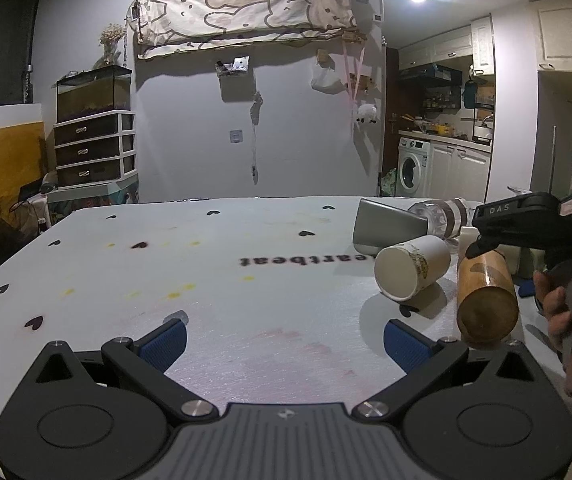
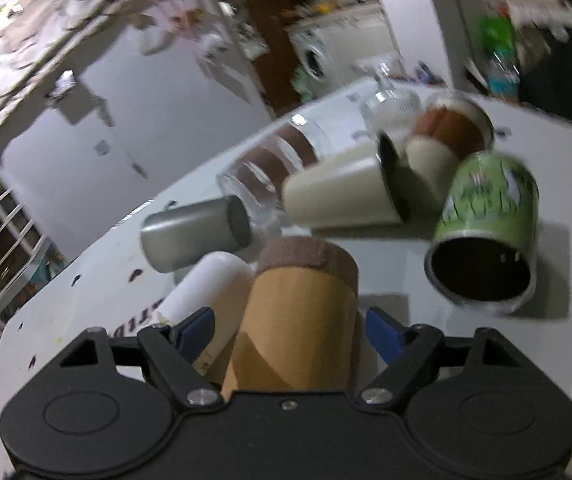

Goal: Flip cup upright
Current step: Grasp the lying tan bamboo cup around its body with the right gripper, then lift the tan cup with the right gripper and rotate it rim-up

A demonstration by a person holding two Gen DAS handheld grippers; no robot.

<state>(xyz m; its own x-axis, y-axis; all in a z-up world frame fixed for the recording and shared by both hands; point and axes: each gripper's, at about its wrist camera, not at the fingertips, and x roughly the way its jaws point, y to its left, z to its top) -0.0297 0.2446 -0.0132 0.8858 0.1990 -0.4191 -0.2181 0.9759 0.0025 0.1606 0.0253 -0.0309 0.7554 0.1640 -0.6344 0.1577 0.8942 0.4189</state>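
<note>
The right gripper (image 2: 288, 330) has its blue-padded fingers (image 2: 195, 330) closed on the wooden cup (image 2: 302, 312), which is tilted — its flat brown base points away from the right wrist camera and, in the left wrist view, the same wooden cup (image 1: 486, 296) hangs at a slant over the right-hand part of the bench (image 1: 205, 280), base end toward the near edge. The right wrist picture is blurred.

The left gripper (image 1: 283, 338) sits low over the near edge of the bench, fingers (image 1: 165, 340) spread wide with nothing between them.

Just beside the wooden cup lies a white cup (image 1: 410, 272) on its side. Farther toward the far right corner lie a grey cup (image 2: 193, 236), a clear glass (image 2: 273, 168), a cream cup (image 2: 346, 196) and a green can-like cup (image 2: 486, 232) — all tipped over and crowded together, several touching.
</note>
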